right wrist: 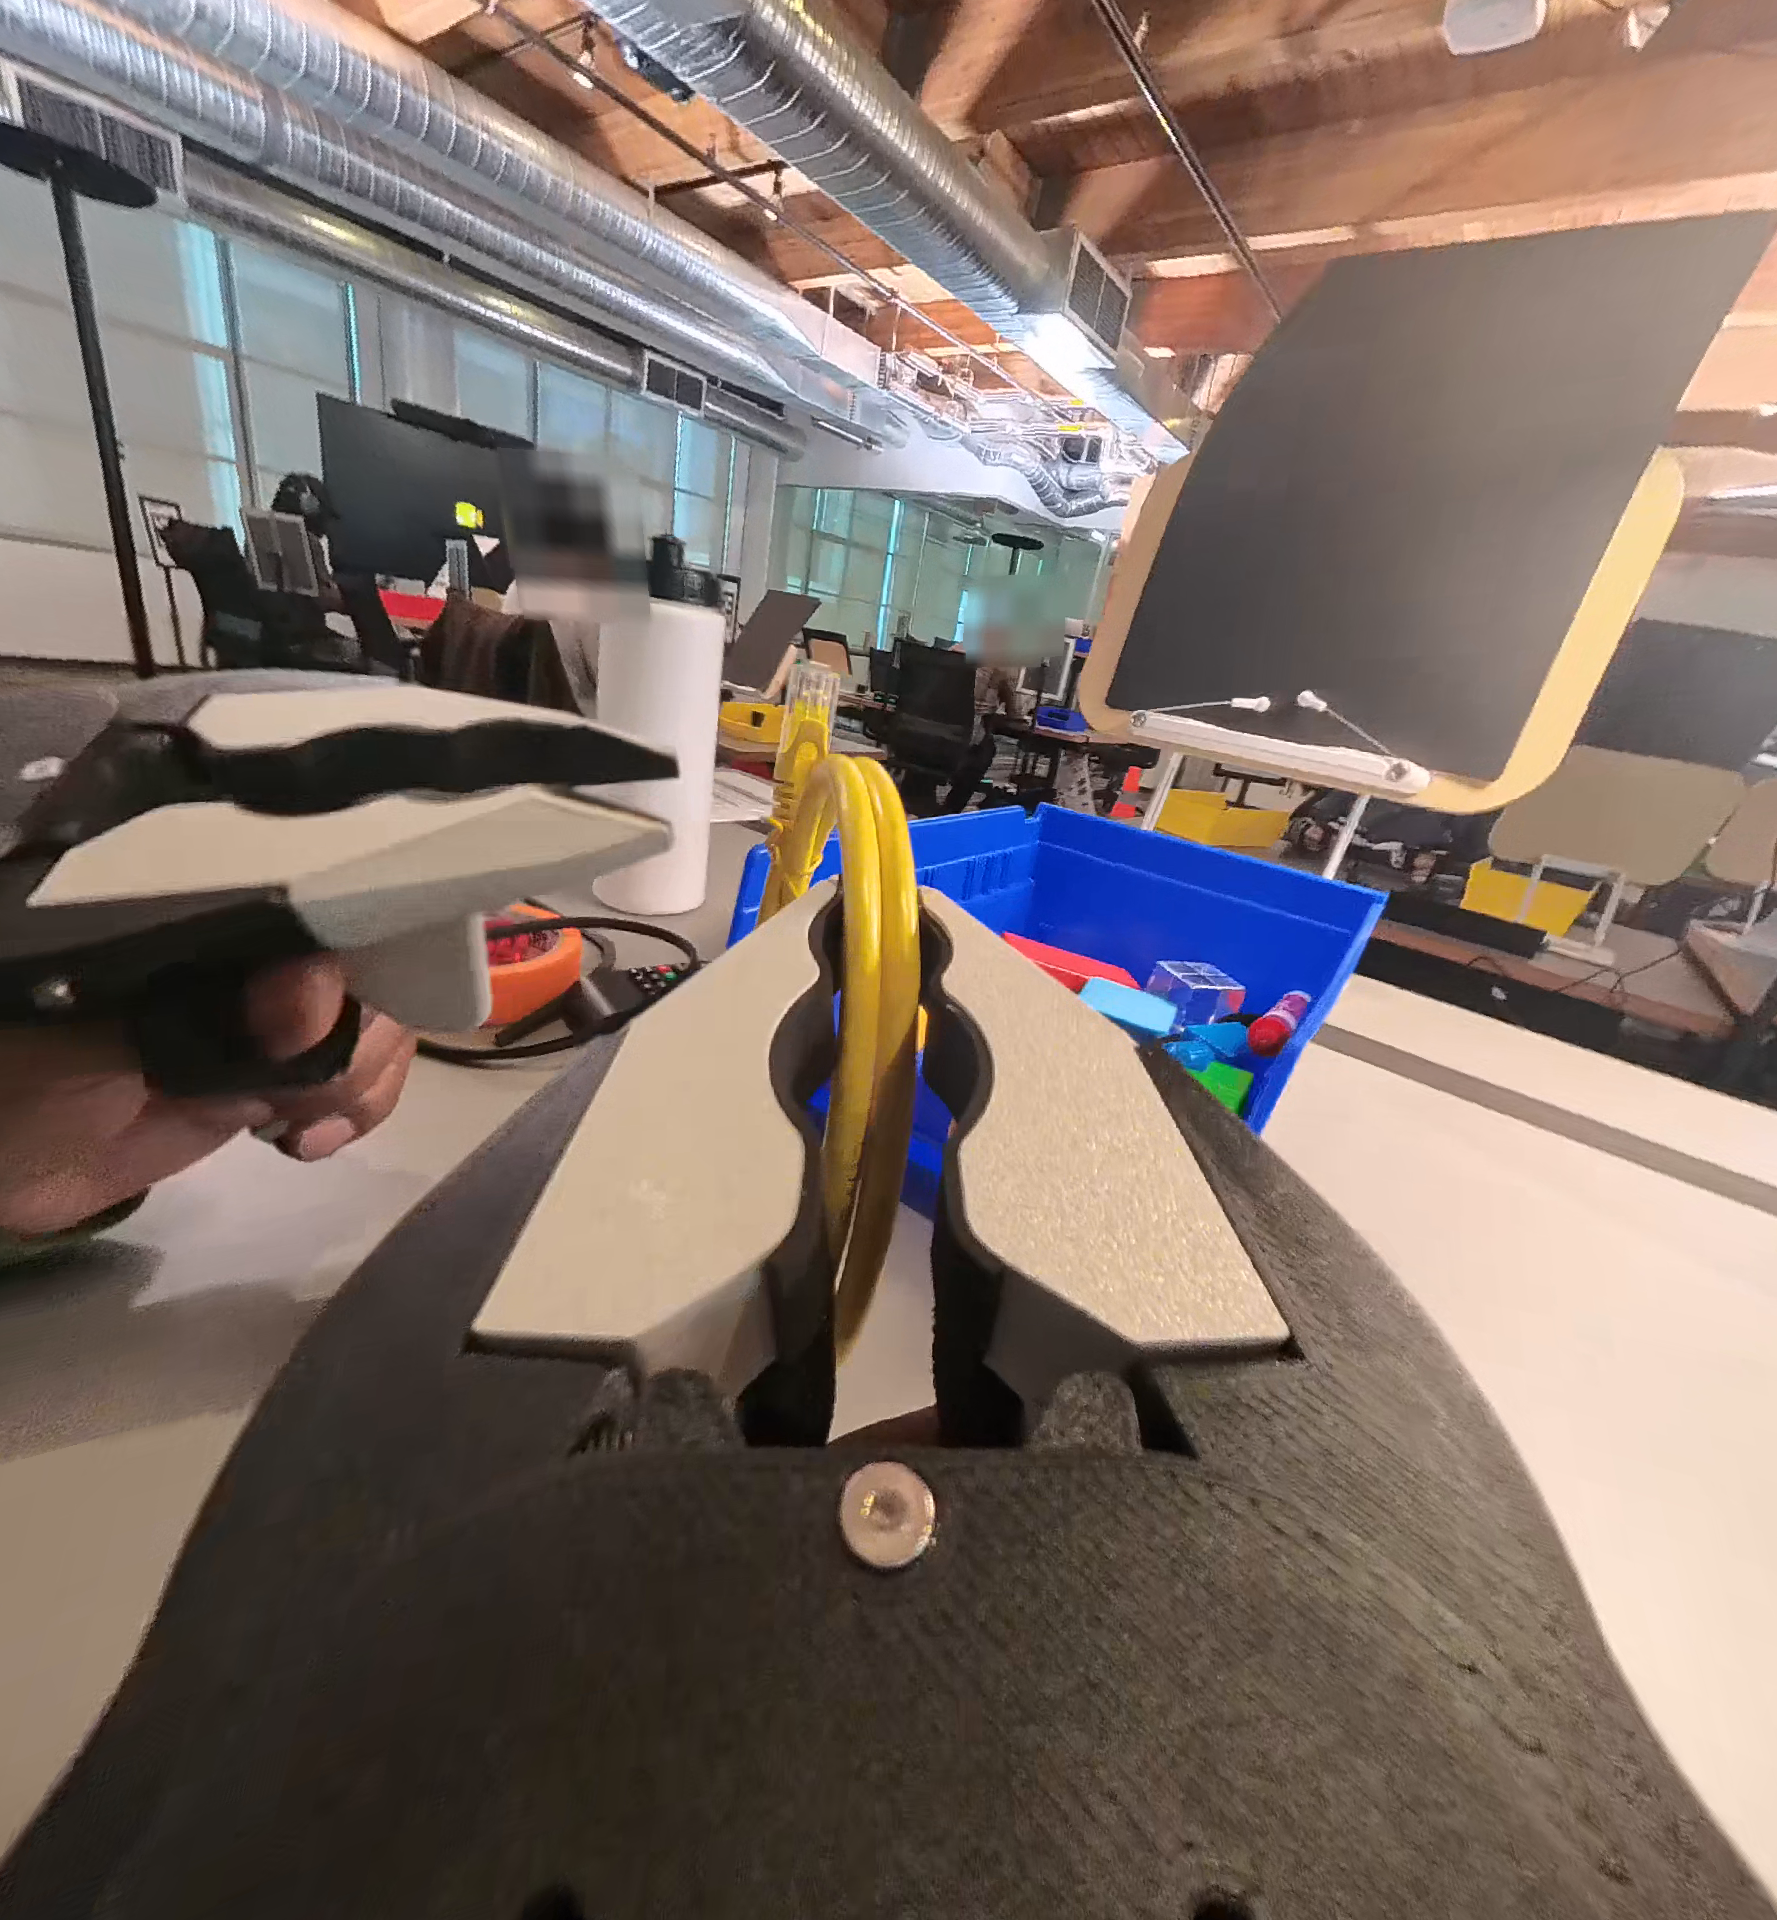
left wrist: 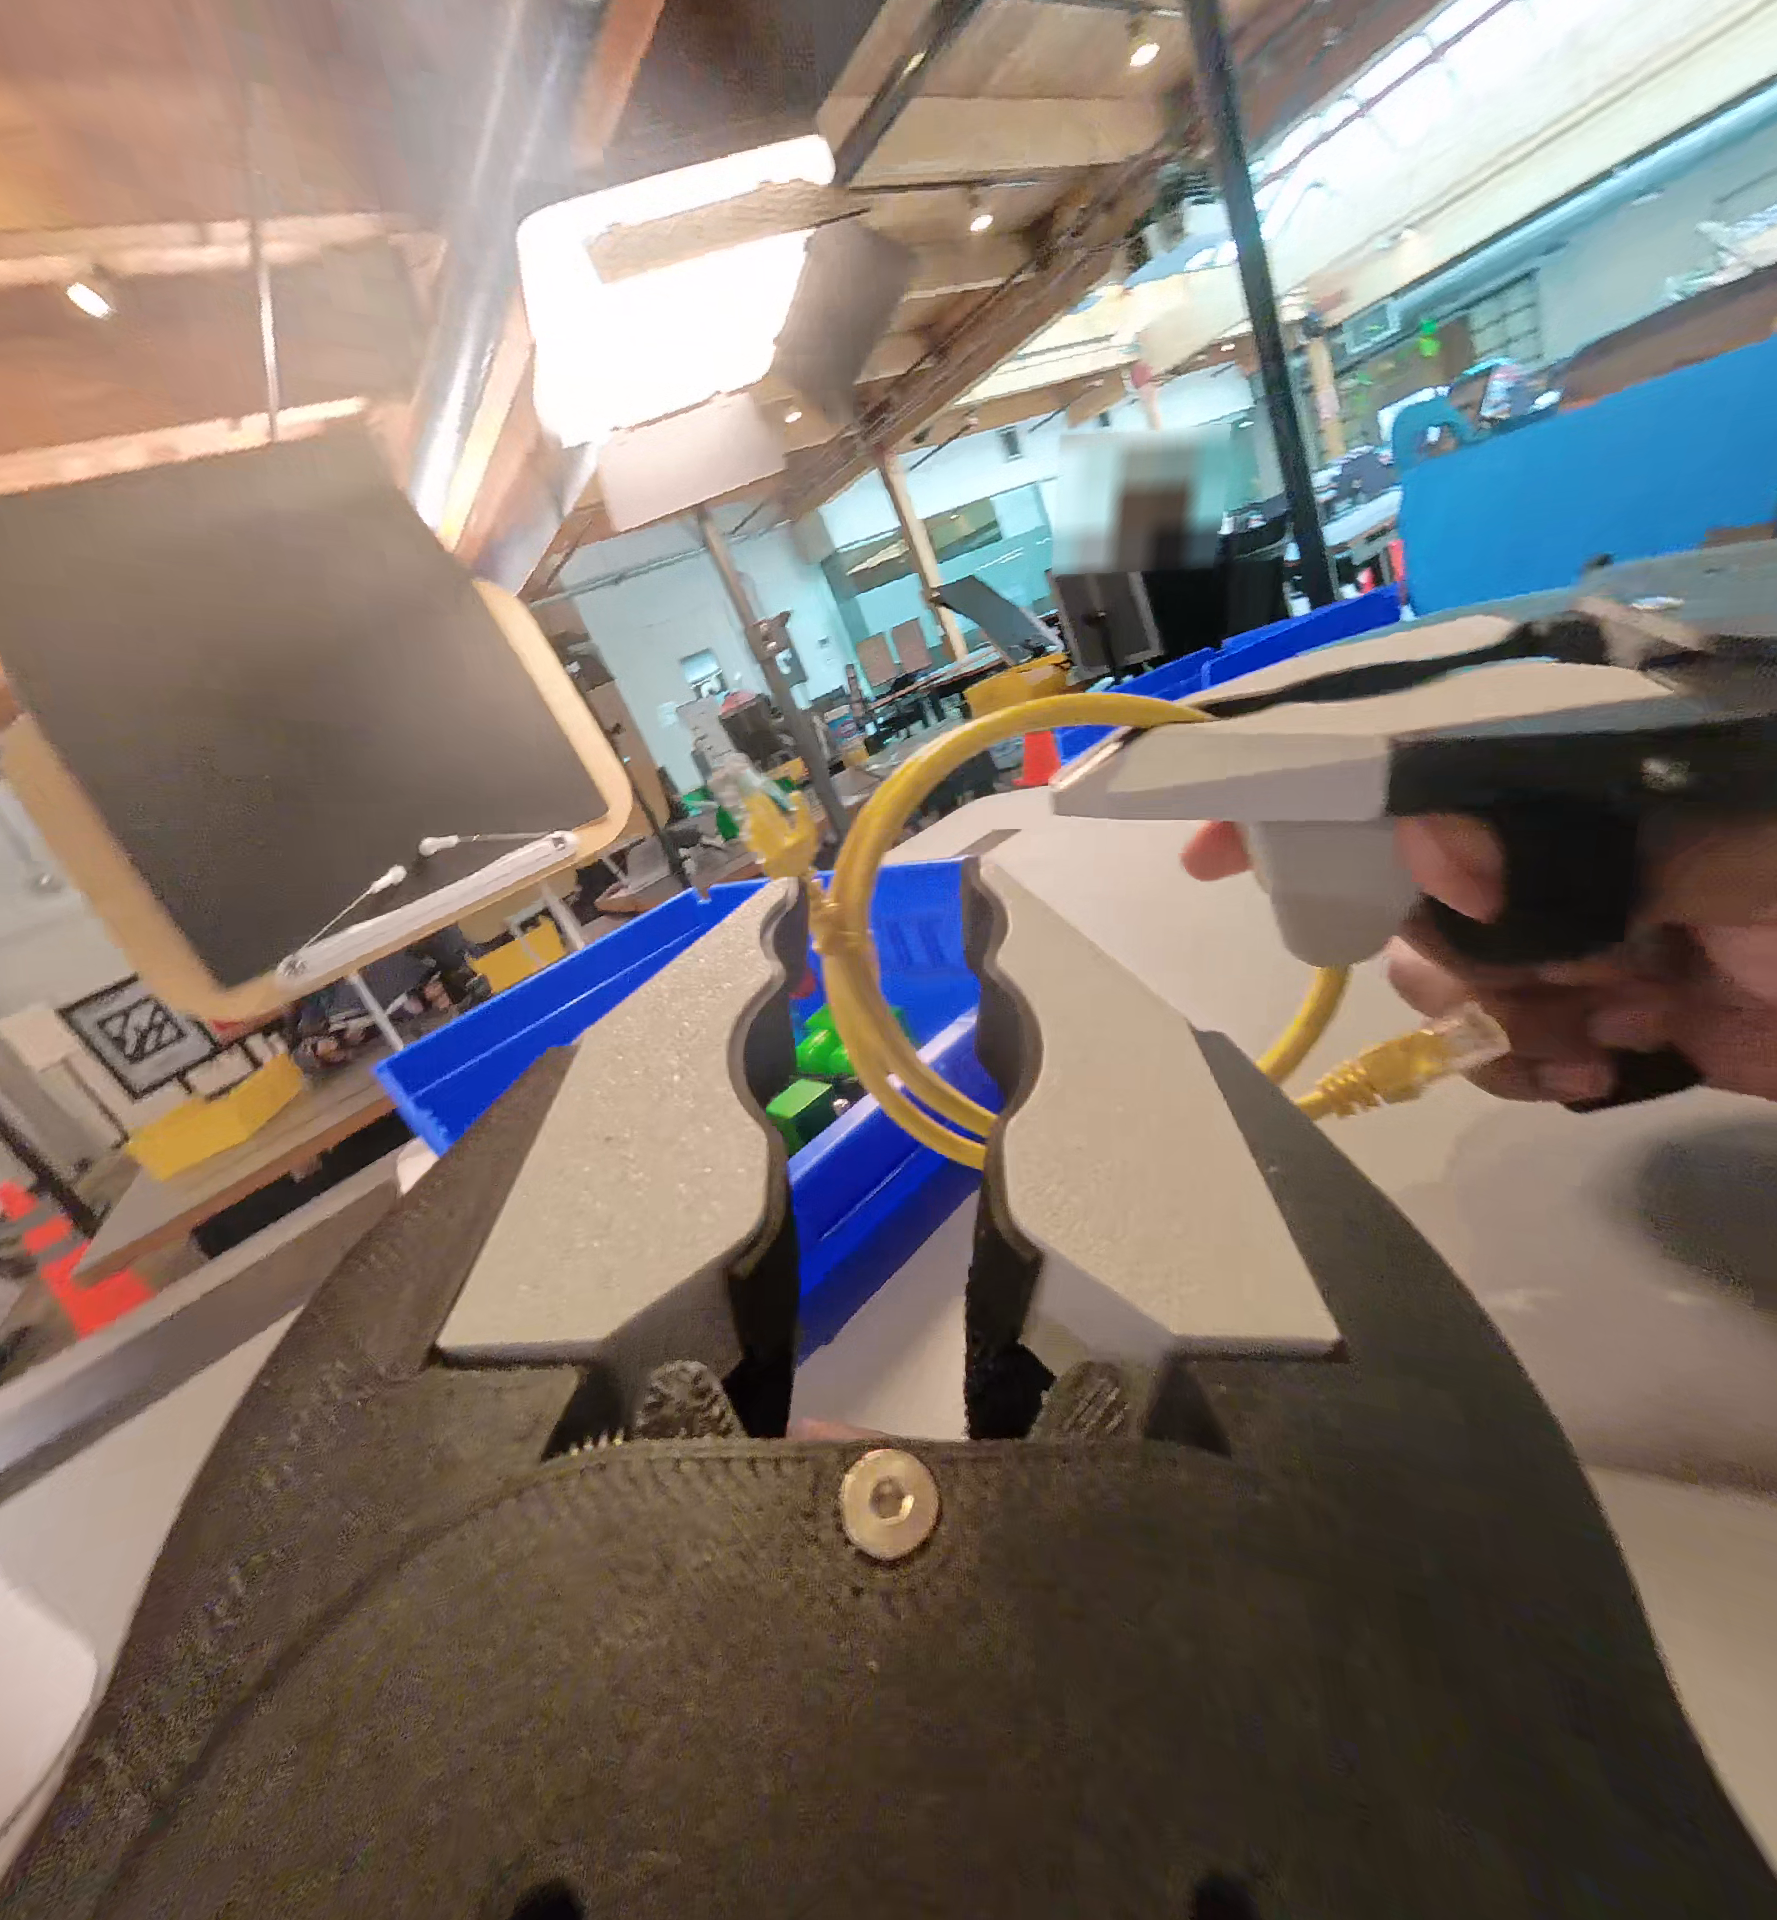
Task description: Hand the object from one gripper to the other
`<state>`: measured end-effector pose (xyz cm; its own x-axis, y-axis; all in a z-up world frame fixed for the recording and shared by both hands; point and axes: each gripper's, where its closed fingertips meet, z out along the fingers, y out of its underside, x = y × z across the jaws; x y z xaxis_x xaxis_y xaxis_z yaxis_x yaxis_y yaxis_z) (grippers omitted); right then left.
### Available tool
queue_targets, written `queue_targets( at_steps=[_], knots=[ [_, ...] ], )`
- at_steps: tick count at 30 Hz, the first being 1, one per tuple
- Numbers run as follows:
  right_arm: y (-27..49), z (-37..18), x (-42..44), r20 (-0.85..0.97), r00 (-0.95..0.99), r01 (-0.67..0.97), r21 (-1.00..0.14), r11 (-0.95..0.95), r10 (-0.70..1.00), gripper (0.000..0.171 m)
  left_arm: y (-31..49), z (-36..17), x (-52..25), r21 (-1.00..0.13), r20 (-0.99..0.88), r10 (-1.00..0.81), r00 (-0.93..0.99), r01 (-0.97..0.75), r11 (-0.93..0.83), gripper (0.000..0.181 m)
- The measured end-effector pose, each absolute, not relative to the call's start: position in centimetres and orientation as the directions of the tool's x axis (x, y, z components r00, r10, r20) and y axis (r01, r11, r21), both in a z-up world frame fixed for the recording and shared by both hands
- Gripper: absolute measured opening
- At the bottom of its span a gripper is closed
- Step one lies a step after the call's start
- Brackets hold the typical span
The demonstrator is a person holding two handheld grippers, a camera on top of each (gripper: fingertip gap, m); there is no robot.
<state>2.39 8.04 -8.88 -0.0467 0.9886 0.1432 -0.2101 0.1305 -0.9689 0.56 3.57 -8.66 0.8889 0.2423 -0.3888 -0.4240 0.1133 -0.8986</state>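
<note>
A coiled yellow network cable (right wrist: 868, 1039) with clear plugs is pinched between the fingertips of my right gripper (right wrist: 876, 888), which is shut on it and holds it upright above the table. In the left wrist view the right gripper (left wrist: 1133, 743) comes in from the right, with the cable (left wrist: 837, 940) hanging from its tips as a loop. My left gripper (left wrist: 879, 883) is open and empty, and the loop sits just ahead of its gap. In the right wrist view the left gripper (right wrist: 668, 800) points at the cable from the left, a short way off and not touching.
A blue bin (right wrist: 1123, 894) of coloured toy blocks stands on the white table (right wrist: 1486, 1247) just behind the cable; it also shows in the left wrist view (left wrist: 593, 997). A white bottle (right wrist: 660, 748), an orange tape roll (right wrist: 536, 961) and a black board on a stand (right wrist: 1414, 520) lie beyond. The left gripper's tips are roughly 5 cm from the right gripper's.
</note>
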Motion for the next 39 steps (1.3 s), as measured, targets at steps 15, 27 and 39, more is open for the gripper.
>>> queue_targets(
  at_steps=[15,27,39],
  knots=[
    [9.3,-8.1,2.8,-0.017,-0.091,-0.247,-0.968,-0.039,0.996,0.008,6.9,-17.5,4.8,-0.589,-0.789,-0.085,0.609,-0.788,-0.181,0.040],
    [7.3,-7.3,3.4,-0.023,-0.222,-0.286,-0.954,-0.087,0.975,0.011,7.2,-17.4,4.1,-0.448,-0.884,-0.028,0.466,-0.863,-0.233,0.020],
    [7.8,-5.7,4.6,-0.067,-0.242,-0.375,-0.914,-0.157,0.968,0.024,6.3,-14.8,2.0,-0.664,-0.744,0.097,0.661,-0.715,-0.219,0.011]
  ],
)
